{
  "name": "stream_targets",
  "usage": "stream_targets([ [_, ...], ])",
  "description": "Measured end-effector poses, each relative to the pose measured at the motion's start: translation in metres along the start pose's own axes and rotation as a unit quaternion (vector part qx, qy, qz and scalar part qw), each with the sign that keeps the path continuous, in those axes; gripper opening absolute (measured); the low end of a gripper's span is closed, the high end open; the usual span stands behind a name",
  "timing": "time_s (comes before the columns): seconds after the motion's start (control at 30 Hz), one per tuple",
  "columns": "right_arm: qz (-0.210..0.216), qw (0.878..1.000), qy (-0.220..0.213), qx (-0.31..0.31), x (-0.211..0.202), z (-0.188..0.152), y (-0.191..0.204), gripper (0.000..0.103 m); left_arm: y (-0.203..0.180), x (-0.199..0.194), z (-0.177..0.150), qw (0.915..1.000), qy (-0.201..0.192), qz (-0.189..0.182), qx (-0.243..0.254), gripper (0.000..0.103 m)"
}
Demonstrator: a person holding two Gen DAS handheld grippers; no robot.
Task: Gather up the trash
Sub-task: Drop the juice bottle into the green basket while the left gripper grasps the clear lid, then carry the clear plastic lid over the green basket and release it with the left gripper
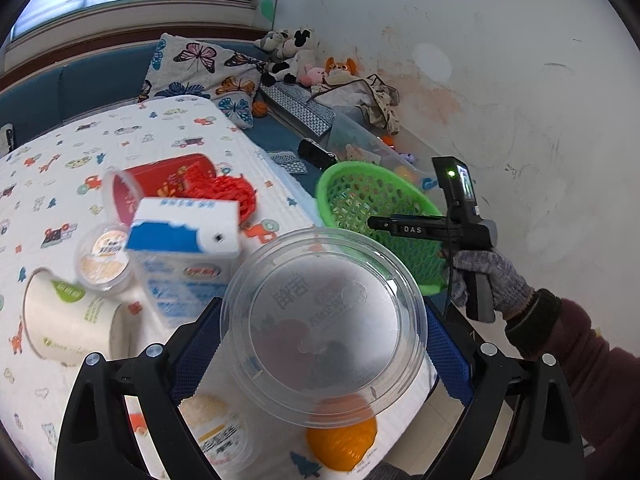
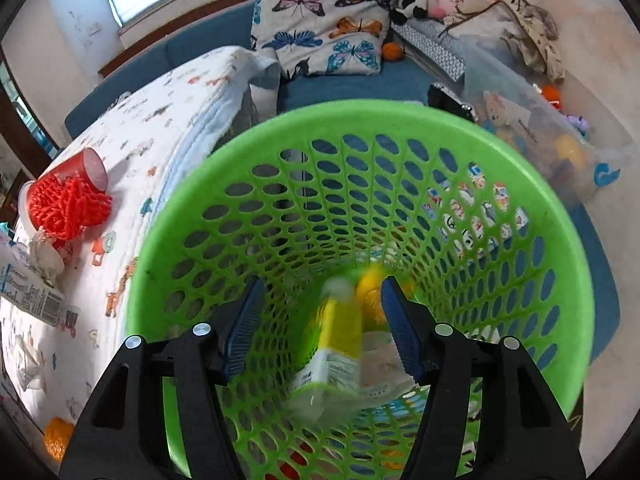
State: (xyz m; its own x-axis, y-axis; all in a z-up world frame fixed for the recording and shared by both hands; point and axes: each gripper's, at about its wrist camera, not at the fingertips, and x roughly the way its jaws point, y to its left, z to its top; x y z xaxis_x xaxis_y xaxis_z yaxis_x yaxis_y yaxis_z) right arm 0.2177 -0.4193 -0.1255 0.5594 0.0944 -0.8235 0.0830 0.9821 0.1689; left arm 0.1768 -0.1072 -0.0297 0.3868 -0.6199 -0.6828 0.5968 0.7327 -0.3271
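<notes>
Right now the left gripper (image 1: pixel 320 332) has its blue-padded fingers (image 1: pixel 198 344) clamped on a clear round plastic tub (image 1: pixel 324 320), one pad on each side wall, held above the near edge of the counter (image 1: pixel 168 128) w/ its printed-quilt cover. Right gripper (image 2: pixel 320 320) hangs over the green perforated plastic basket (image 2: pixel 168 240), which stands just off the counter's right edge; fingers roughly half apart, gripping nothing. A yellow-and-white carton (image 2: pixel 340 352), blurred, lies between and below the pads, inside the basket; looks let go, prob falling.

Still on the counter: blue-and-white milk carton (image 1: pixel 184 256), white paper cup on its side (image 1: pixel 68 320), small foil-lidded pots (image 1: pixel 104 260), red cup w/ red mesh (image 1: pixel 172 188), an orange ball (image 1: pixel 344 444) at the near edge.

Handling, my guess: tub is light, thin-walled, slick & springy, so squeezing hard will buckle it or pop it out. Rim is the stiffest bit; grip there or low on the wall, moderate force. Milk carton: take across the flat sides, mid-height; weight unknown, may hold liquid.
</notes>
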Motion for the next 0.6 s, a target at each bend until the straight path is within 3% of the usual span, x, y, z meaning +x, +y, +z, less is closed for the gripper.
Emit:
stream_targets([
  [0.4, -0.008, 0.997, -0.081, -0.015, -0.093, -0.026, -0.004, 0.062, -0.055, 0.048, 0.046, 0.9989, 0.017, -0.019, 0.038, 0.090],
  [0.5, -0.011, 0.995, -0.100, -0.011, -0.112, -0.038, -0.009, 0.070, -0.070, 0.069, 0.056, 0.9982, 0.031, -0.020, 0.047, 0.090],
  [0.6, -0.017, 0.993, -0.114, -0.009, -0.128, -0.048, -0.012, 0.070, -0.085, 0.090, 0.065, 0.9972, 0.044, -0.022, 0.056, 0.090],
])
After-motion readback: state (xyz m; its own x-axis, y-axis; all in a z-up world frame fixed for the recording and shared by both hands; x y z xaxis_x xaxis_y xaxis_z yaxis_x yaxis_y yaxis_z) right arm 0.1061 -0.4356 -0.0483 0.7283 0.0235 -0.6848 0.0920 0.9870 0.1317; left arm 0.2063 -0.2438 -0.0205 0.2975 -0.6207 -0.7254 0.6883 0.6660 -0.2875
